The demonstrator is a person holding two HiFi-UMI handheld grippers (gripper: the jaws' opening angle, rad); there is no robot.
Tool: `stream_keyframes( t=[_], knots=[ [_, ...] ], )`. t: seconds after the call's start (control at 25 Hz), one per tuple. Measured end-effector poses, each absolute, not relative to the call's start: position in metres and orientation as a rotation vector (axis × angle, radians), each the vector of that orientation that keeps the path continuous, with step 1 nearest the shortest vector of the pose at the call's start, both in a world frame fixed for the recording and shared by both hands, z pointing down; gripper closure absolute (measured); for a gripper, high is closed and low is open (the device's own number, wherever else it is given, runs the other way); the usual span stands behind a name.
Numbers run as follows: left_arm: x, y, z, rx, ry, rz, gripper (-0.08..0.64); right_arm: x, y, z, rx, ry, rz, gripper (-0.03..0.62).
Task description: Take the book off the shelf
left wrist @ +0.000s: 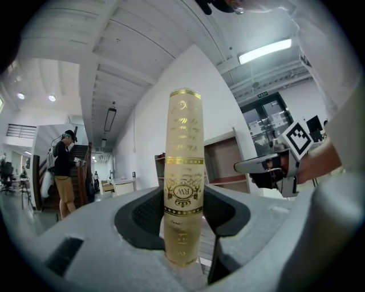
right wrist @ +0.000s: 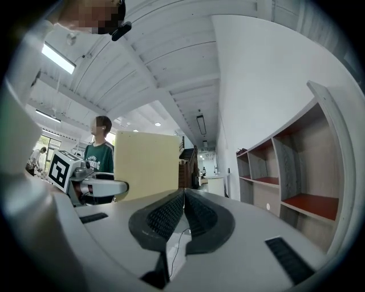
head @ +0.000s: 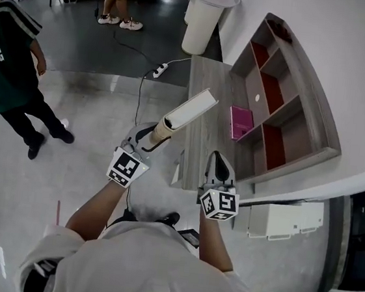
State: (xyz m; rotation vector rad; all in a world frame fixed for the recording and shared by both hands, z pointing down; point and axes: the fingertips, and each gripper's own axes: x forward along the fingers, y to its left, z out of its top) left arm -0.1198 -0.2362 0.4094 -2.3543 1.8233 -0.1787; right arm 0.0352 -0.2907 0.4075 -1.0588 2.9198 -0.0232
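Jaws of left gripper [head: 153,136] grip the book [head: 190,109] outside the shelf [head: 292,164].

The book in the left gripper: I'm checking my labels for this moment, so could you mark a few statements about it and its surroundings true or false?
1. The left gripper is shut on the book, clamping it at the spine end. True.
2. The right gripper holds a second book. False: its jaws are together with nothing between them.
3. A flat pink item lies on the grey table beside the shelf. True.
4. The held book stands inside a shelf compartment. False: it is held in the air at the table's near edge, clear of the shelf.
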Motion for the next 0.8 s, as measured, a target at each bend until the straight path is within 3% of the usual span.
stream_keyframes(
  t=[0.48, 0.8],
  knots=[
    [-0.189, -0.182, 0.442, -2.337, 1.947, -0.148, 0.357, -0.035, -0.245, 0.436, -1.021, 2.997, -0.058, 0.577],
    [-0.19, -0.172, 0.452, -2.306, 2.019, -0.171, 0.357, -0.041, -0.248, 0.44, -0.898, 3.049, -0.068, 0.577]
  ],
)
